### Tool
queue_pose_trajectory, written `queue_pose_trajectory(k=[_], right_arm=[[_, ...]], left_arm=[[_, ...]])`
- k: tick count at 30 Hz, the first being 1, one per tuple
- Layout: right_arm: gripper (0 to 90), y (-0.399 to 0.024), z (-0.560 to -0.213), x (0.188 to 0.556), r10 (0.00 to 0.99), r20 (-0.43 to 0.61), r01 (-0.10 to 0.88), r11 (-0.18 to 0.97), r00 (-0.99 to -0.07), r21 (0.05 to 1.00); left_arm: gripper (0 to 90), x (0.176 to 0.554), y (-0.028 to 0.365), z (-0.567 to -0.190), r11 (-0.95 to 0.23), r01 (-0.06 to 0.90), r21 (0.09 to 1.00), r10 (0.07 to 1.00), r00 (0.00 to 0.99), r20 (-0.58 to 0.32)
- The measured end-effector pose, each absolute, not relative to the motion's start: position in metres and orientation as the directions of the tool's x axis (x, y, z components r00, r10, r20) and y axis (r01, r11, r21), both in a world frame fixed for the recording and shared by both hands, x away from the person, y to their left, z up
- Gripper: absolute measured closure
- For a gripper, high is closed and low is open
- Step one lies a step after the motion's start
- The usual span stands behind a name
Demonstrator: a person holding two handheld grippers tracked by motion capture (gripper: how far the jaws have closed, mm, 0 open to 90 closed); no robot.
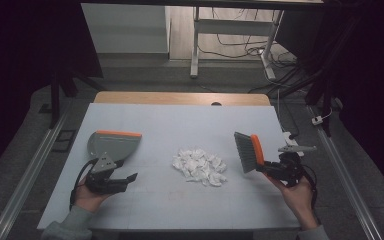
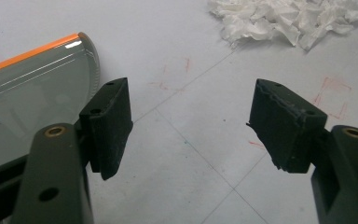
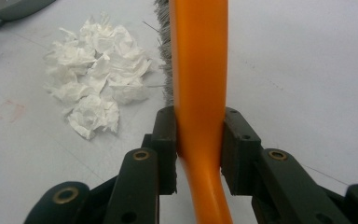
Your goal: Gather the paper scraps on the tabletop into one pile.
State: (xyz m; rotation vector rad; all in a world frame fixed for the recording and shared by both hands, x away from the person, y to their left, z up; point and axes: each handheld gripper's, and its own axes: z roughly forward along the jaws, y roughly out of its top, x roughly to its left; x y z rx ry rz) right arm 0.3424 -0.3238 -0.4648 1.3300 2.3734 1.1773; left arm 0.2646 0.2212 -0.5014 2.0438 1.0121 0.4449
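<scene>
While my right gripper (image 3: 199, 149) pinches the brush (image 3: 199, 70) by its orange handle, bristles off the table (image 1: 180, 120), right of the paper heap (image 1: 200, 166), my left gripper (image 2: 191, 126) spread and empty, dustpan (image 1: 111, 144) lying far-left of it

No text, label, brand or number can be read on anything in these views.
</scene>
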Motion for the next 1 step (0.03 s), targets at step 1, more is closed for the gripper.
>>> queue_pose_trajectory(k=[1], right_arm=[[69.4,-0.3239,-0.4649,0.3423,0.783,0.213,0.643,0.287,-0.584,0.710]], left_arm=[[30.2,0.2647,0.2214,-0.5015,-0.363,0.506,0.783,0.785,0.618,-0.035]])
